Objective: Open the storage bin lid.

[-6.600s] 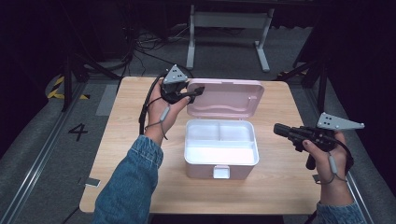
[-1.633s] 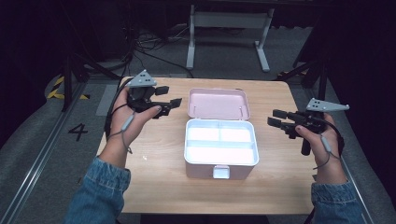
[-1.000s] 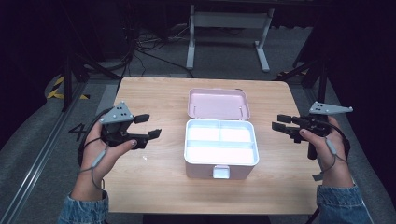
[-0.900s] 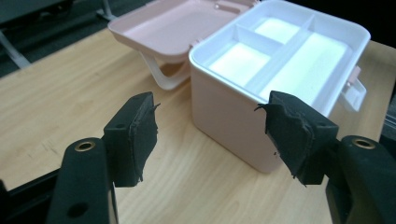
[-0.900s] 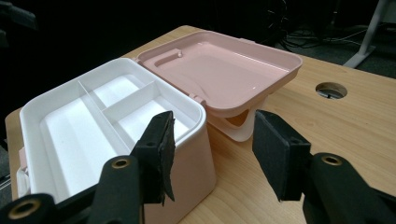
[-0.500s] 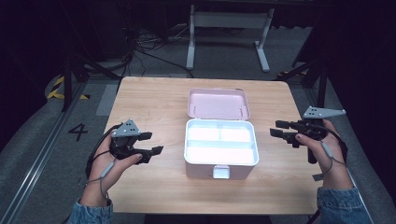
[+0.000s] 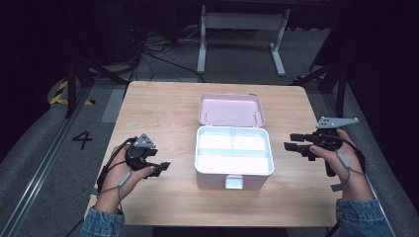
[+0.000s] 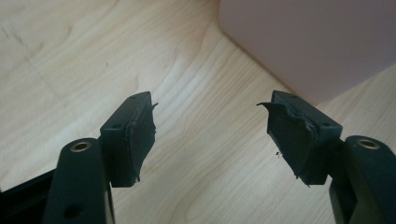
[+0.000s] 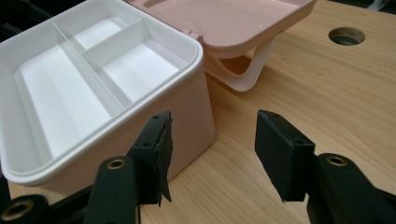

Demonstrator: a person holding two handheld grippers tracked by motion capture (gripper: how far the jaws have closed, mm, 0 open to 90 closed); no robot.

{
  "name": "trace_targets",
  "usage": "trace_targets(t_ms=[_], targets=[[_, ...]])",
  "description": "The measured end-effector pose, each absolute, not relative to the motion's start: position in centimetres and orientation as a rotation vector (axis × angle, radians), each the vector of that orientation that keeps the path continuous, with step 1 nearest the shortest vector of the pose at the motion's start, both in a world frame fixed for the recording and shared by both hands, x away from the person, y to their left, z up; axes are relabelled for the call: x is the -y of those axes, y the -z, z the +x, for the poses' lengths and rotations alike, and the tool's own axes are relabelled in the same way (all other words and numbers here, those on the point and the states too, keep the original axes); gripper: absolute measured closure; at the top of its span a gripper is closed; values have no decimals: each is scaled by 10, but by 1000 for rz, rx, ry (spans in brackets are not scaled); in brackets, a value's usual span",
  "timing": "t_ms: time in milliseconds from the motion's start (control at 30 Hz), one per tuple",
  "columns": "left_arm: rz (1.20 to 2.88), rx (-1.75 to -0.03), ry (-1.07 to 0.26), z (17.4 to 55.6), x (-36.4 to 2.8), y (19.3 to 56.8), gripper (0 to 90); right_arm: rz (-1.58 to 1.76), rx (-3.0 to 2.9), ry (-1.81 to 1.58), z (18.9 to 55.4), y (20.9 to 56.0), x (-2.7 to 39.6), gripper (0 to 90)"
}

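An open storage box (image 7: 212, 178) stands mid-table, white inside with divided compartments, all bare. Its pink lid (image 7: 231, 109) lies folded back behind it. My left gripper (image 7: 165, 167) sits low over the wood to the box's left, open, pointing at the box wall (image 8: 308, 42); the gap at my left gripper (image 8: 212, 121) holds only bare table. My right gripper (image 7: 289, 140) hovers to the right of the box, open; its jaws have just been opening, with nothing between them. In the right gripper view, my right gripper (image 9: 214, 140) faces the box corner (image 9: 196, 51) and lid (image 9: 224, 23).
The wooden table (image 7: 163, 108) has a round hole (image 9: 346, 35) near its far right corner. A white carry handle (image 9: 247, 70) hangs under the lid. A metal frame (image 7: 242, 22) stands on the floor beyond the table.
My left hand has sunk and drawn back toward the table's front left, now close to the wood. The right gripper has stayed about where it was. The box has not moved.
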State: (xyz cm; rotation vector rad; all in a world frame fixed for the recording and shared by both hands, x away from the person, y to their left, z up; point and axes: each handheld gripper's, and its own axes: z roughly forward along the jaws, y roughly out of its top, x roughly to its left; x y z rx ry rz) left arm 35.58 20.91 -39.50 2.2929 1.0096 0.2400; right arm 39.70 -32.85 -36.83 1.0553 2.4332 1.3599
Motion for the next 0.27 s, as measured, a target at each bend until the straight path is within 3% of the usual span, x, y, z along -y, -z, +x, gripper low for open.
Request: trace_targets(t_ms=[267], targets=[[2309, -1105, -231, 358, -216, 400, 327, 1061, -2438, -1343, 398, 371, 328, 470]])
